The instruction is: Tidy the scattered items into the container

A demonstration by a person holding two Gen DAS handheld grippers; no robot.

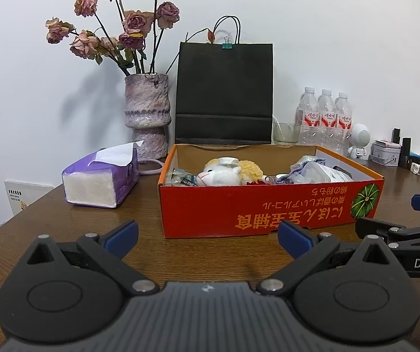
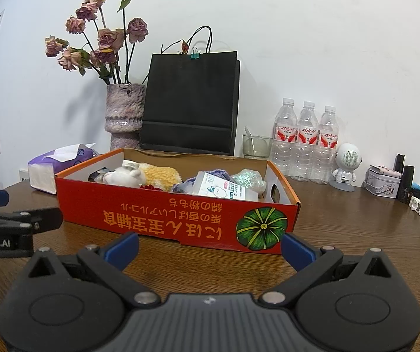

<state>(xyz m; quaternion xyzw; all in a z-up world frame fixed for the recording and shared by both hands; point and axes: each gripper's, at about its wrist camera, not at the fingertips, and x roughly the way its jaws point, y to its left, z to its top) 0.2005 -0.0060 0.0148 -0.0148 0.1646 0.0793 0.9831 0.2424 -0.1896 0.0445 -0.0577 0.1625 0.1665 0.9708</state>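
**Red box filled, both grippers empty before it**

Red cardboard formed the box (image 1: 268, 205), which sat on the brown wooden table (image 1: 139, 205) directly ahead of both tools. Inside lay a plush toy (image 1: 227, 173), a white carton (image 2: 224, 190), a glittery bag (image 2: 248, 177) and some small packets, all below or near the rim.

The left gripper (image 1: 208, 236) hung low over the table just short of the box's near wall, its blue-padded fingers (image 1: 121, 236) spread wide with nothing between them. The right gripper (image 2: 210, 248) was likewise splayed and empty, near the box's pumpkin-printed corner. Each tool showed at the edge of the other's view, side by side.

A tissue pack (image 1: 101, 179) lay left of the box; a vase of dried roses (image 1: 146, 114), a black paper bag (image 1: 224, 94) and three water bottles (image 2: 306, 140) stood behind it.
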